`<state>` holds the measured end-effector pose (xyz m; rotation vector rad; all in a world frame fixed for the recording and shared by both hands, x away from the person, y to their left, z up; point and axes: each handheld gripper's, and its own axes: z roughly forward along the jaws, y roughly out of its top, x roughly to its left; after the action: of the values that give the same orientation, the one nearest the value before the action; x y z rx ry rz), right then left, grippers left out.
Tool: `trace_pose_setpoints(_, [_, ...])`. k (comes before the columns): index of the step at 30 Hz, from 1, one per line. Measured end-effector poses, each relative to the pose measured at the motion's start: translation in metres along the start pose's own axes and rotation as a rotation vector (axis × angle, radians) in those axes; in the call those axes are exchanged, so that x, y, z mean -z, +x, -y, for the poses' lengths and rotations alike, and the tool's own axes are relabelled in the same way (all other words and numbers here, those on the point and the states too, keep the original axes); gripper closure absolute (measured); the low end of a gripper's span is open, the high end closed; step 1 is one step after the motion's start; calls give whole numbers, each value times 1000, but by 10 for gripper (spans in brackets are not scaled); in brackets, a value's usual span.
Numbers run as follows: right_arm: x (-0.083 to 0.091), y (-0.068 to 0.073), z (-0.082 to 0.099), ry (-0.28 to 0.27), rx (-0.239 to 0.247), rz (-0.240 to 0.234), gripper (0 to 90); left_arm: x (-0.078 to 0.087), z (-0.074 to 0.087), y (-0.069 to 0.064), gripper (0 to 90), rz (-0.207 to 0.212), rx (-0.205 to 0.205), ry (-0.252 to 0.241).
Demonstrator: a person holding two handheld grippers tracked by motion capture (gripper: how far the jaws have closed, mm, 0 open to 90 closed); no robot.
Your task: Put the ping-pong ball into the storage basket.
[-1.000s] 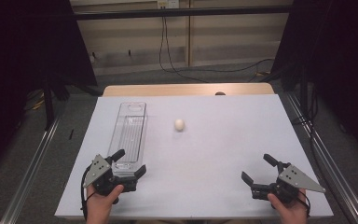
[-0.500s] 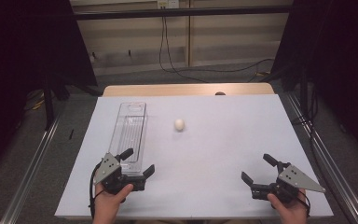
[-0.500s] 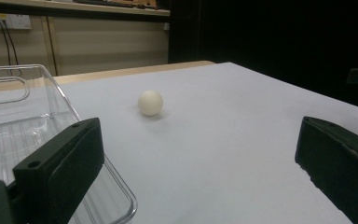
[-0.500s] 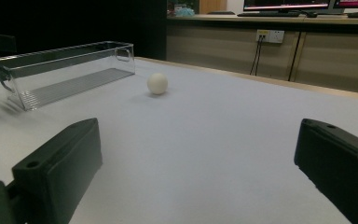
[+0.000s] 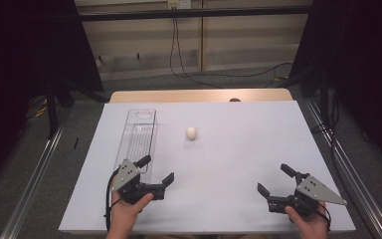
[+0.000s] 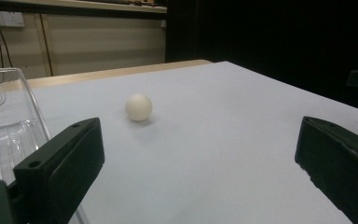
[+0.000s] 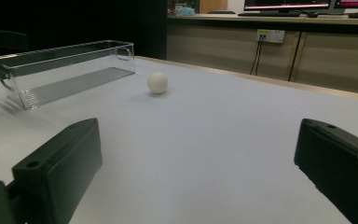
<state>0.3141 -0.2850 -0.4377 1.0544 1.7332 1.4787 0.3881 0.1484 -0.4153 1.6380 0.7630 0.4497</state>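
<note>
Left gripper (image 5: 155,173): jaws wide, empty, near bin (image 5: 140,133).
Right gripper (image 5: 275,182): wide, empty.
Risk: ball (image 5: 191,133) rolls off if nudged on surface (image 5: 238,149).

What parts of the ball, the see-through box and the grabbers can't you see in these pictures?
- White ball: its far side and underside face away in the high view; too small there to show any marks.
- Clear box: cut off by the left edge of the left gripper view; its near end sits behind the left gripper in the high view.
- Right gripper: the hand covers its handle in the high view.
</note>
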Motion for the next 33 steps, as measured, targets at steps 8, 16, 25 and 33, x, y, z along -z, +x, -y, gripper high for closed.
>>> trace_pose_setpoints(8, [0,0,0,-3,3,-6,4,-14,-3,-7,16,-2,1,5])
trace_pose_setpoints(16, [0,0,-1,-4,6,-10,6,-22,-5,-10,17,-5,6,10])
trace_pose_setpoints(25, [0,0,-1,-4,6,-10,6,-30,-5,-12,18,-5,3,8])
trace_pose_setpoints(33, [0,1,-1,-2,7,-16,6,-35,-6,-14,19,-2,-9,12])
